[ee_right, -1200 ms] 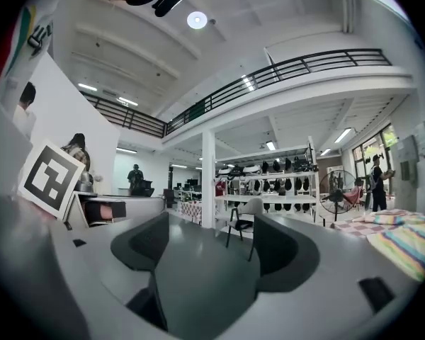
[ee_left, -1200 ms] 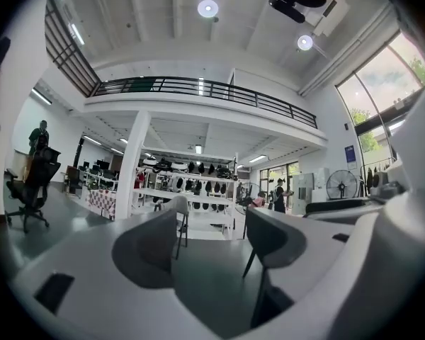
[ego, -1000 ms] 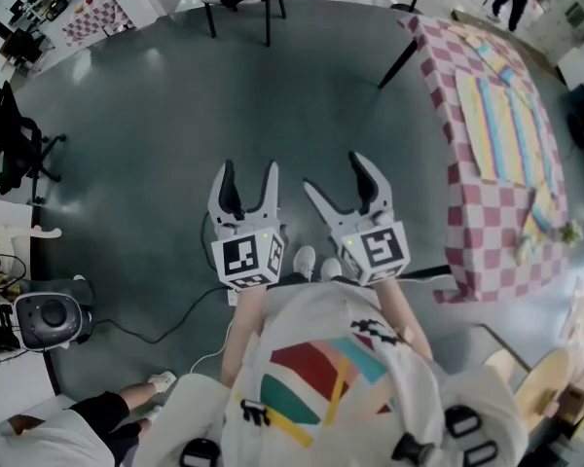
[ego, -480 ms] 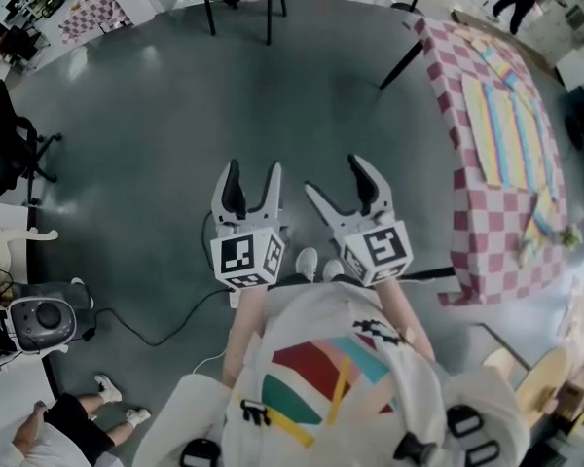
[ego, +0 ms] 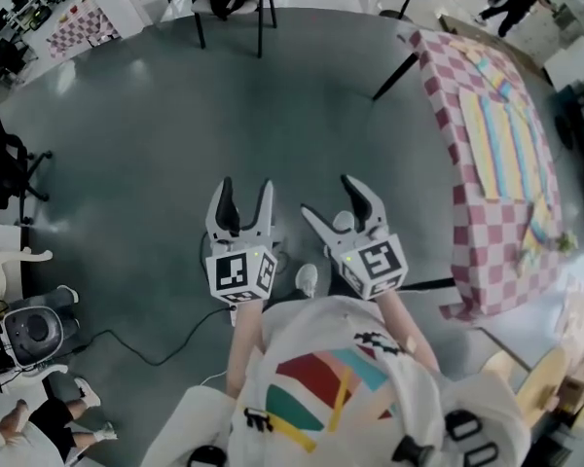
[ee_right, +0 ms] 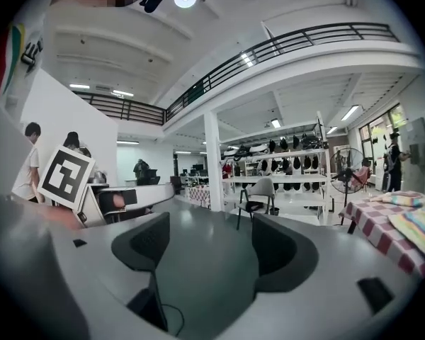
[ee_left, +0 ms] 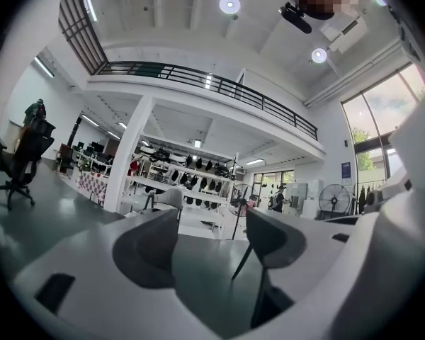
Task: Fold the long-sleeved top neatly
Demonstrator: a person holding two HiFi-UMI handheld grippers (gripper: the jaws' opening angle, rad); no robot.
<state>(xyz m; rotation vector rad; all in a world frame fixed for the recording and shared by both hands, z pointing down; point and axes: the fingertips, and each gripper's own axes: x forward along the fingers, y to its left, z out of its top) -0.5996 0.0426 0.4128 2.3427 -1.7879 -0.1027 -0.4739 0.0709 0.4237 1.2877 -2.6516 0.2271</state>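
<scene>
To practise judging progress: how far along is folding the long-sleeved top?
Done: nothing that shows; the striped top appears spread out, unfolded, on the checked table. In hand: nothing; the left gripper and right gripper are both open and empty, held over the floor, apart from the table. Left: go to the table, grasp the top and make every fold.

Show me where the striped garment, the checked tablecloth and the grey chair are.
striped garment (ego: 511, 134): head view, middle of the fabric.
checked tablecloth (ego: 472, 232): head view, bare part beside the garment.
chair (ee_right: 261, 188): right gripper view, its backrest.
</scene>
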